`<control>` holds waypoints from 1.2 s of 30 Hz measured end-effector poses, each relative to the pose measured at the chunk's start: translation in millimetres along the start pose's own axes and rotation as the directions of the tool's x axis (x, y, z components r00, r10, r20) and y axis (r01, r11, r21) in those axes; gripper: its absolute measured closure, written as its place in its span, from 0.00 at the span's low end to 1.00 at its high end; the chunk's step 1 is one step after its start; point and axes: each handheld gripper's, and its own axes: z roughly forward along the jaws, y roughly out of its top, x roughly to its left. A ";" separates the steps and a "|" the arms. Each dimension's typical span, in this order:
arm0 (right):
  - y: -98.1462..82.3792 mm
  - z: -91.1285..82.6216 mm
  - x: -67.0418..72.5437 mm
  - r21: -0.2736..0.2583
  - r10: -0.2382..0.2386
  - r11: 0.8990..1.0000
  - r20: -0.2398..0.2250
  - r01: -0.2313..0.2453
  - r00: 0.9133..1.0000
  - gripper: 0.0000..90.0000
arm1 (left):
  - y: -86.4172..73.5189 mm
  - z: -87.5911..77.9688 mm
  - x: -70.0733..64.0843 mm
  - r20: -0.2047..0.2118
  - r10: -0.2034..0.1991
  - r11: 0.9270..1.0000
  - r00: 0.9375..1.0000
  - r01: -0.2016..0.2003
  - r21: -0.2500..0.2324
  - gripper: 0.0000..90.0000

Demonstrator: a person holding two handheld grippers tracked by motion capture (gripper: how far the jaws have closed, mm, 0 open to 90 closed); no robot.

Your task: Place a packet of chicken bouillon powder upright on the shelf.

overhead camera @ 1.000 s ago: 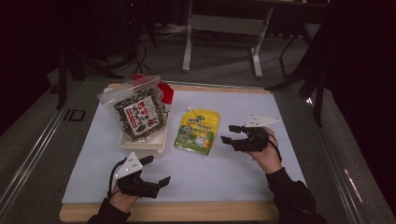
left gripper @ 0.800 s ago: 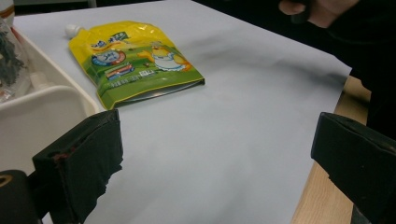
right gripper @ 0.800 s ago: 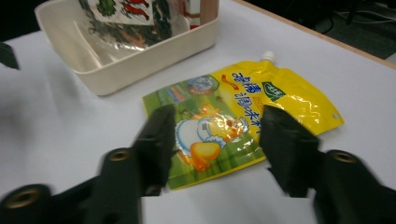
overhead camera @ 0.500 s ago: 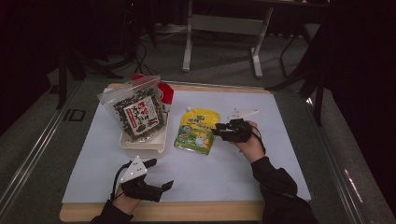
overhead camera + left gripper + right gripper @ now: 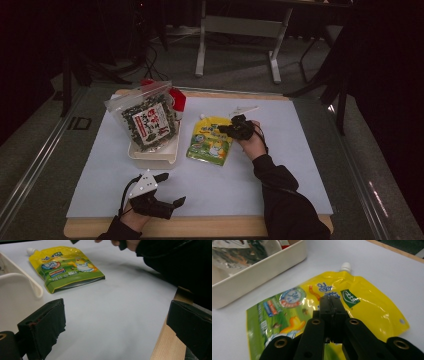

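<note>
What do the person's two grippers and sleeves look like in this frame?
Both are black two-jaw tools. The left gripper carries a grey three-cornered plate on top and has blocky black pads. The right gripper has narrow black jaws on arms with brass-ringed holes. The sleeves are dark.

Pouch (image 5: pixel 210 141) right of tray (image 5: pixel 152 154); bag (image 5: pixel 146 119) in tray.

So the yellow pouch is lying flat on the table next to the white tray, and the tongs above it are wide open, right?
Not quite. The right tongs above the yellow pouch are shut, their jaws pressed together with nothing between them, as the right gripper view shows. They have just been closing. The rest holds: the pouch lies flat on the table beside the white tray.
</note>
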 end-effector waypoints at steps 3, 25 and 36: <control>4.9 9.6 -2.1 0.009 -0.002 1.000 0.011 0.002 1.000 1.00 | -1.6 -0.4 -0.6 0.002 -0.006 1.000 1.000 0.006 0.003 0.04; 43.9 69.8 -26.9 0.054 0.046 0.997 0.071 -0.050 0.996 1.00 | -6.2 -8.6 -5.2 -0.004 -0.007 1.000 1.000 0.007 -0.015 0.04; 52.4 98.1 -42.0 0.092 0.083 0.991 0.121 -0.095 0.989 1.00 | -9.1 -9.1 -8.1 0.000 -0.013 1.000 1.000 0.013 -0.005 0.04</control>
